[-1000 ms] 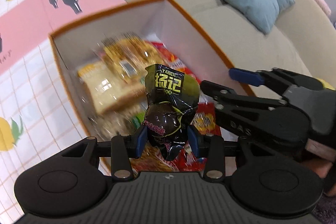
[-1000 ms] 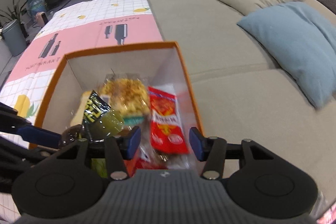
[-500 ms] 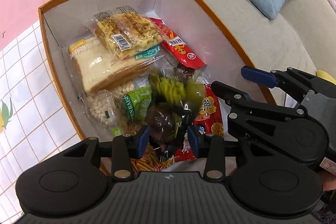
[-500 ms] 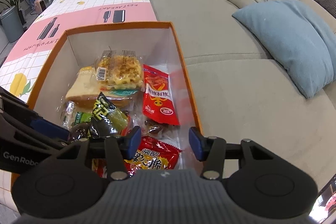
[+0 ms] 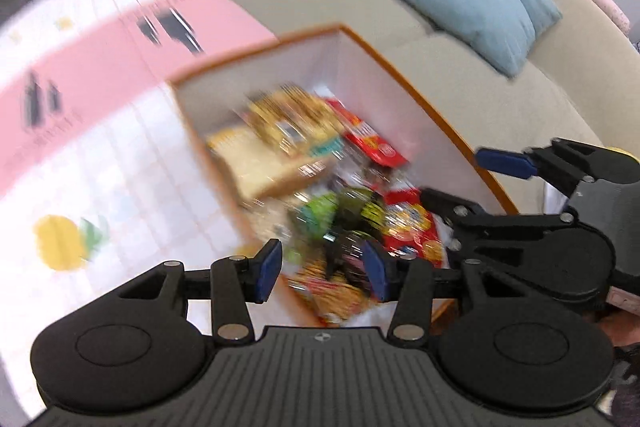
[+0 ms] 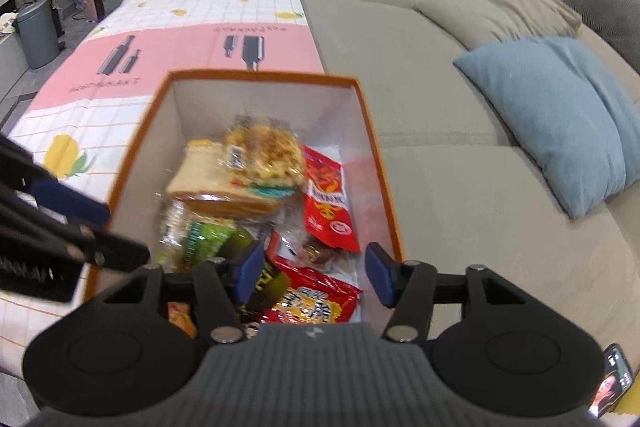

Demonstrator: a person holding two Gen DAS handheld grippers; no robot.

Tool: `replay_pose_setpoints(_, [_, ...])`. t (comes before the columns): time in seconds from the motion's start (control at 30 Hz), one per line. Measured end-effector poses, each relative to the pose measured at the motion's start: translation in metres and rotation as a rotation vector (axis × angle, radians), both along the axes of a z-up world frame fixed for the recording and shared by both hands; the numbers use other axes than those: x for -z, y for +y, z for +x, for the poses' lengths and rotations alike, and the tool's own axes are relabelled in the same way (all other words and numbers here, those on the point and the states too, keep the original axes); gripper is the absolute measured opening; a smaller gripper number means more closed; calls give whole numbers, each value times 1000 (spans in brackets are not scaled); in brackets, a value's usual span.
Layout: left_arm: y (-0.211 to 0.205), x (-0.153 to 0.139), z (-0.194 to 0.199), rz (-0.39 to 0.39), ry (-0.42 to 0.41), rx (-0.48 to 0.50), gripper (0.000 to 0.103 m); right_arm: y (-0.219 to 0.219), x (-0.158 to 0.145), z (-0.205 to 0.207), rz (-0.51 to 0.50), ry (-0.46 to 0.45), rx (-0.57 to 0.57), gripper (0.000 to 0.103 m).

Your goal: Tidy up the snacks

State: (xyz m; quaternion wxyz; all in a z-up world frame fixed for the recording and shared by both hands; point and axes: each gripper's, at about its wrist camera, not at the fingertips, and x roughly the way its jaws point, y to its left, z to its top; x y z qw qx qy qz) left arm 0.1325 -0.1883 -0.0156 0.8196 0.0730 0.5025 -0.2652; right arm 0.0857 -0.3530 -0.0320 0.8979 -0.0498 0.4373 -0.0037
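An orange-rimmed box [image 6: 372, 163] with white walls sits on the sofa and holds several snack packs. The dark green-and-black snack pack [image 6: 264, 285] now lies in the box near its front, blurred in the left wrist view [image 5: 352, 223]. My left gripper [image 5: 322, 269] is open and empty above the box's near left corner. My right gripper [image 6: 314, 275] is open and empty over the box's front end. Sliced bread [image 6: 216, 187], a waffle pack [image 6: 264, 155] and red packs [image 6: 328, 203] lie further in.
A blue cushion [image 6: 560, 119] lies on the beige sofa [image 6: 460, 187] to the right of the box. A pink and white checked mat [image 6: 132, 63] covers the floor to the left. A phone [image 6: 612, 387] lies at the lower right.
My left gripper has opened and let go of the dark snack pack, which dropped into the box. The left gripper has pulled up and back; the view is motion-blurred.
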Motion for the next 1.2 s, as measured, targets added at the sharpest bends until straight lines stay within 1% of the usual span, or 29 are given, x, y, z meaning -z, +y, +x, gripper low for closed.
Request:
replay_pose_setpoints(0.1, [16, -17, -14, 37, -122, -28, 55, 13, -14, -9, 0, -18, -19, 63])
replay_pose_setpoints(0.17, [27, -28, -25, 67, -212, -46, 55, 23, -24, -15, 6, -31, -27, 70])
replay_pose_setpoints(0.2, [32, -34, -30, 83, -253, -58, 56, 27, -28, -19, 12, -38, -30, 71])
replay_pose_setpoints(0.27, [42, -43, -40, 110, -322, -85, 60, 37, -38, -26, 23, -54, -35, 76])
replay_pose_setpoints(0.33, [53, -53, -51, 113, -383, -113, 67, 48, -47, -34, 31, -69, -38, 77])
replay_pose_setpoints(0.43, [71, -64, -67, 103, -459, -153, 72, 65, -57, -45, 49, -80, -42, 78])
replay_pose_setpoints(0.53, [82, -70, -83, 118, -525, -173, 72, 82, -64, -58, 70, -96, -45, 83])
replay_pose_setpoints(0.67, [92, -71, -101, 148, -585, -197, 72, 102, -70, -74, 92, -115, -46, 83])
replay_pose_setpoints(0.7, [97, -70, -106, 149, -594, -203, 72, 106, -71, -77, 98, -117, -44, 83])
replay_pose_setpoints(0.83, [109, -60, -114, 150, -572, -220, 73, 116, -71, -94, 118, -129, -11, 85])
replay_pose_setpoints(0.9, [112, -52, -116, 150, -528, -201, 74, 120, -66, -103, 122, -134, 18, 85])
replay_pose_setpoints(0.93, [115, -48, -117, 136, -505, -186, 74, 121, -63, -109, 122, -135, 33, 85])
replay_pose_setpoints(1.07, [117, -23, -117, 101, -390, -190, 74, 126, -50, -125, 93, -148, 76, 85])
replay_pose_setpoints(1.2, [111, -1, -118, 110, -341, -168, 74, 128, -37, -134, 61, -157, 107, 85])
